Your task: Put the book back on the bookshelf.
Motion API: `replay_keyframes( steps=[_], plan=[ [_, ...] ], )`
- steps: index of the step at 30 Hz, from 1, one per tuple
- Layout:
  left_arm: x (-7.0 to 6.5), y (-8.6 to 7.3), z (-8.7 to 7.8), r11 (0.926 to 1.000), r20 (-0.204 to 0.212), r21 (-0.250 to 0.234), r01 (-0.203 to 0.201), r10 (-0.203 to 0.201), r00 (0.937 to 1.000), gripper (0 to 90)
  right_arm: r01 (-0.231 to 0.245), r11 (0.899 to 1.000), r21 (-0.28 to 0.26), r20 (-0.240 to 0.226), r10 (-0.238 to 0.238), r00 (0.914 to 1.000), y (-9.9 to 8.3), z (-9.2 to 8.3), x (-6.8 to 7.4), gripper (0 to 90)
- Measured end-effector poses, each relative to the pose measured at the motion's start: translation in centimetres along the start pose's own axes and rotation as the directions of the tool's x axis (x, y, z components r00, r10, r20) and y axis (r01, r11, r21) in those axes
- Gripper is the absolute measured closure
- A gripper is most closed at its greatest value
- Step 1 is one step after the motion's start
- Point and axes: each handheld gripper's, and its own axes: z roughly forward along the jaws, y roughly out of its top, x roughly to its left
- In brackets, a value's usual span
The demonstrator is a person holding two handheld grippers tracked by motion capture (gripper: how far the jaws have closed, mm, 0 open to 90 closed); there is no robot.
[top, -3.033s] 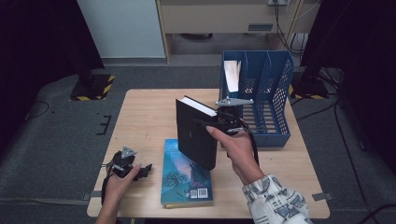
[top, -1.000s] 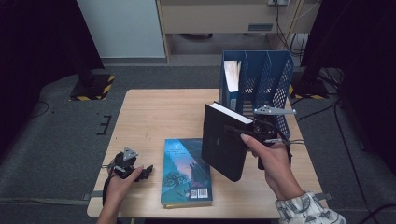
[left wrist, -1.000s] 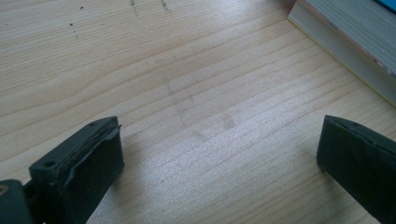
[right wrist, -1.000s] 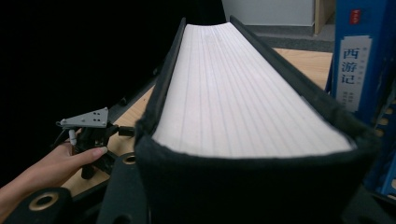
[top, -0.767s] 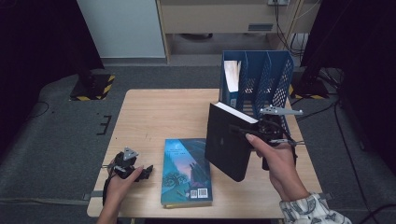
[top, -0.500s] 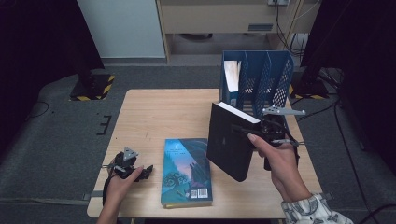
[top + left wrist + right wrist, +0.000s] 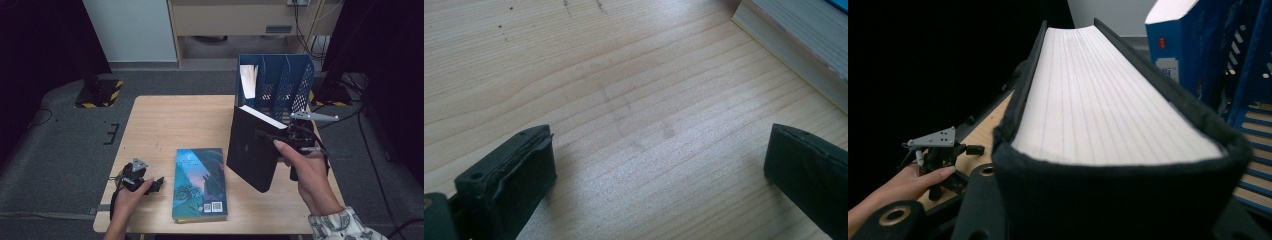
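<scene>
Since three seconds ago the black book point(image 7: 252, 155) has travelled from the middle of the table point(image 7: 180, 120) toward its right side, and over the last half second it has hardly shifted; it hangs tilted in the air just in front of the blue file rack point(image 7: 280, 82), white page edge uppermost. Much of the right gripper point(image 7: 280, 139) is hidden behind the book and the right hand point(image 7: 307, 172), but its jaws are pinching the book at the spine end, as the right gripper view confirms with the black cover point(image 7: 1118, 200) wedged right at the lens and the pages point(image 7: 1098, 90) running away from it. Whether the book's lower corner touches the table cannot be told. A white-topped item point(image 7: 248, 80) stands in the rack's left compartment, partly cut off by the divider. Near the front left corner the left gripper point(image 7: 150, 184) rests on the wood under the left hand point(image 7: 127, 197), jaws spread wide over bare tabletop. Between the two grippers a blue illustrated book point(image 7: 200, 182) lies flat, and its page edge point(image 7: 799, 40) clips the corner of the left gripper view.
</scene>
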Motion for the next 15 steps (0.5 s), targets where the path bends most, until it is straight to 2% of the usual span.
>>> replay_keyframes(
  steps=[15],
  plan=[
    [0.0, 0.0, 0.0, 1.0, 0.0, 0.0, 0.0, 0.0, 1.0, 0.0, -0.028, 0.999, -0.031, 0.041, 0.03, 0.9987, 1.0, -2.5, -1.5, 53.4]
  ],
)
